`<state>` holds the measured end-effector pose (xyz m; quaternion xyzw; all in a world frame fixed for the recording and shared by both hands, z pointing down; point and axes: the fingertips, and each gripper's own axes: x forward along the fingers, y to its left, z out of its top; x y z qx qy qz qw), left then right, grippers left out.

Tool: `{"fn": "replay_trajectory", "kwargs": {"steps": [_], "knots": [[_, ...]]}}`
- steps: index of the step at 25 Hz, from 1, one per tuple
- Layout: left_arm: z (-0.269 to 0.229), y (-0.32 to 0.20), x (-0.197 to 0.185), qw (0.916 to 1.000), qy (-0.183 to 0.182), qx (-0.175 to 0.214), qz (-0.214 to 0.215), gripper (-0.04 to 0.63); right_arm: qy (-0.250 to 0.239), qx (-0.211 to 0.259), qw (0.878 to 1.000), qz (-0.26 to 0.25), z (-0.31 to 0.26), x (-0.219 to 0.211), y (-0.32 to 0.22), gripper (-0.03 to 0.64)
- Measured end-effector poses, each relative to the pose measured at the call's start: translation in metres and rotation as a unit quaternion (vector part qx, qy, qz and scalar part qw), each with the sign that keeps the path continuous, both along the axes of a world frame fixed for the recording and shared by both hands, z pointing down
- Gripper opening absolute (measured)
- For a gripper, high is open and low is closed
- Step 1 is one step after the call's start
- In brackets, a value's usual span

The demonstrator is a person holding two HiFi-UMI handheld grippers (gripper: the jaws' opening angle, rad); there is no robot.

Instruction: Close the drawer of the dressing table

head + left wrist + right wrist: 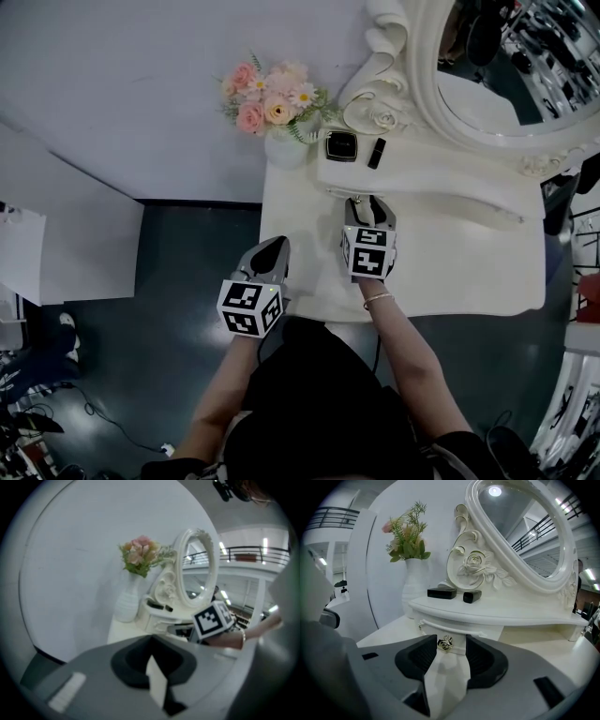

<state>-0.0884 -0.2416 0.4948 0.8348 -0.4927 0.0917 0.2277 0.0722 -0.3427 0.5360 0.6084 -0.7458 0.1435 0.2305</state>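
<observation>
The white dressing table (pixel 469 272) carries a raised shelf with a small drawer (pixel 454 634) under it. The drawer's front shows a metal rose knob (pixel 445 642) and stands slightly proud of the shelf edge. My right gripper (pixel 451 648) (pixel 367 208) is open, and the knob sits between its jaw tips, closer to the left one. Off the table's left front corner my left gripper (pixel 270 251) (pixel 152 660) hangs in the air, shut and empty, with only a thin pale sliver between its pads. The right gripper's marker cube (pixel 212 619) shows in the left gripper view.
A white vase of pink flowers (pixel 274 103) stands at the table's back left corner. A black case (pixel 341 145) and a black tube (pixel 377 153) lie on the shelf below the oval mirror (pixel 511 66). A white wall panel (pixel 66 253) stands left, over dark floor.
</observation>
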Motion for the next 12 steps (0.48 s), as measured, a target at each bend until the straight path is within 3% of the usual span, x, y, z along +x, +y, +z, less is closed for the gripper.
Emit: {"fn": "replay_trajectory", "kwargs": {"steps": [12], "knots": [[-0.008,0.013,-0.011,0.9999,-0.006,0.007,-0.014,0.006,-0.026,-0.013,1.000,-0.003,0.000,0.000,-0.010,0.172]]}}
